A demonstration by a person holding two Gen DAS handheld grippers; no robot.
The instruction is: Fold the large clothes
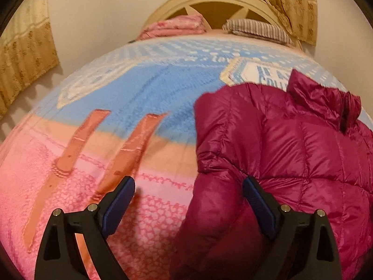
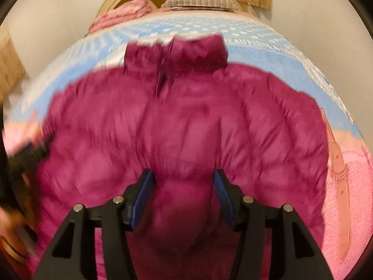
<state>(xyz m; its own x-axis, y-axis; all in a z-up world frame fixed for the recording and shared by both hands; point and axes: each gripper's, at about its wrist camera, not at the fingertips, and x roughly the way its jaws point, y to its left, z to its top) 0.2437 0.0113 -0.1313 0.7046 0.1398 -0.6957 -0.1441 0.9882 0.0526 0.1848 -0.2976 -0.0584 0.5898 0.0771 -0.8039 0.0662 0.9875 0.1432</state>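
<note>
Left wrist view: glossy magenta quilted down jacket (image 1: 279, 154) spread on a bed under a blue, peach and pink fleece blanket (image 1: 130, 93) printed with orange belt shapes. Left gripper (image 1: 188, 200) low in frame, black arms with blue pads, jaws set wide; right pad touching the jacket's near edge, left pad (image 1: 117, 206) over bare pink blanket, a fold of sleeve lying in the gap between. Beyond, a folded pink floral quilt (image 1: 177, 26) and a striped pillow (image 1: 256, 31) against a cream arched wooden headboard (image 1: 209, 2). Tan patterned curtains (image 1: 25, 53) hanging at both upper corners, plain cream wall between.

Right wrist view: much motion blur. Same jacket filling the middle, stand-up collar (image 2: 177, 51) and zip pointing toward the headboard. Right gripper (image 2: 184, 200) half closed, a thick bunched roll of magenta fabric pinched between the blue pads. Far left edge: a dark blurred shape with a hint of blue over the jacket's side, too smeared to name. Pink blanket with an orange belt print at the right edge.
</note>
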